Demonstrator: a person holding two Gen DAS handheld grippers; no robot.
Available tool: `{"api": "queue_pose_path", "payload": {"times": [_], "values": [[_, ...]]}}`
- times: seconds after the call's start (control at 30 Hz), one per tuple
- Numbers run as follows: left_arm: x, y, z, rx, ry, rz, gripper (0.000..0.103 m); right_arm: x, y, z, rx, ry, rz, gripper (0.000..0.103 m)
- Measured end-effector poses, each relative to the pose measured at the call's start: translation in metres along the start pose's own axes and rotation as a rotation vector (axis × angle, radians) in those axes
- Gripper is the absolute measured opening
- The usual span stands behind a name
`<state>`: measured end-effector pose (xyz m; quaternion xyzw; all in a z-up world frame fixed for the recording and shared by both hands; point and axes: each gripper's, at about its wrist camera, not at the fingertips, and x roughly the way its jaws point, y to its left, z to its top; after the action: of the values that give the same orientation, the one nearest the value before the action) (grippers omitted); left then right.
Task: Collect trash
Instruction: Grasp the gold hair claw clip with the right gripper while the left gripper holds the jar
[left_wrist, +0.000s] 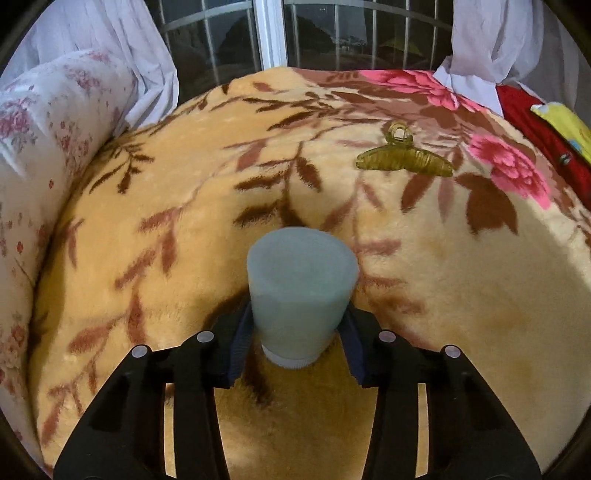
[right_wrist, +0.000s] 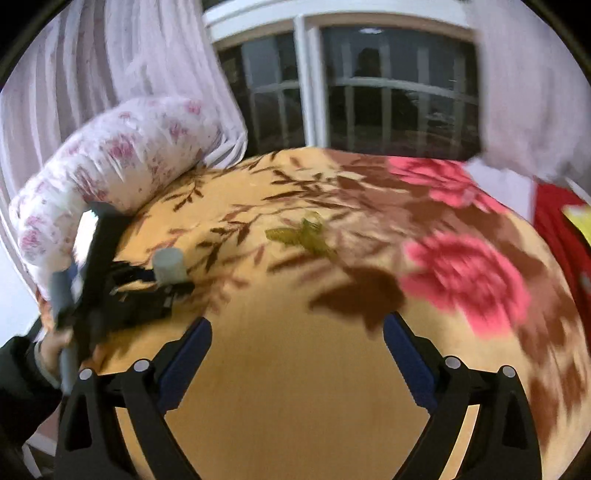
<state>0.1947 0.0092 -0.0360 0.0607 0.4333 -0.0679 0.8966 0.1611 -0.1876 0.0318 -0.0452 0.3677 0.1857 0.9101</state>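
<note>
In the left wrist view, the left gripper (left_wrist: 300, 332) is clamped on a pale blue-grey frosted bottle (left_wrist: 302, 291), held upside down with its white cap (left_wrist: 290, 360) toward the camera; the blue finger pads (left_wrist: 242, 339) press its sides just above the floral plush blanket (left_wrist: 184, 221). Farther off on the blanket lies an olive-yellow hair claw clip (left_wrist: 404, 155), well apart from the bottle. A flowered pillow (left_wrist: 48, 122) lies along the left edge, below a barred window (left_wrist: 266, 33). In the blurred right wrist view, the right gripper (right_wrist: 297, 354) hovers over bare blanket (right_wrist: 295, 387) with its jaws spread wide and nothing between them. At the left, the other gripper (right_wrist: 147, 280) holds the bottle (right_wrist: 170, 264); the clip (right_wrist: 303, 238) lies beyond, near the middle.
</note>
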Motion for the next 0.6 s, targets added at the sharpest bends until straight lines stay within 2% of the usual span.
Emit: {"api": "queue_pose_path", "payload": {"times": [0.07,0.17,0.3,0.47,0.5,0.53,0.6], "values": [[0.012,-0.003,-0.001,0.013,0.046,0.008,0.041,0.036,0.002,0.022,-0.070,0.034,0.011,0.092],[0.013,0.000,-0.002,0.008,0.048,-0.005,0.039,0.082,0.002,0.043,-0.141,0.084,0.009,0.092],[0.013,0.000,-0.004,0.000,0.041,-0.013,0.039,0.140,-0.008,0.064,-0.162,0.138,0.012,0.092],[0.014,0.002,-0.004,-0.008,0.044,-0.022,0.039,0.184,-0.011,0.077,-0.178,0.173,0.028,0.092],[0.014,0.003,-0.004,-0.015,0.044,-0.030,0.039,0.191,-0.009,0.078,-0.187,0.179,0.025,0.089],[0.014,0.004,-0.004,-0.023,0.042,-0.039,0.039,0.199,-0.008,0.078,-0.195,0.181,0.023,0.078],[0.014,0.007,-0.003,-0.036,0.039,-0.054,0.039,0.206,-0.007,0.079,-0.176,0.183,0.048,0.064]]}}
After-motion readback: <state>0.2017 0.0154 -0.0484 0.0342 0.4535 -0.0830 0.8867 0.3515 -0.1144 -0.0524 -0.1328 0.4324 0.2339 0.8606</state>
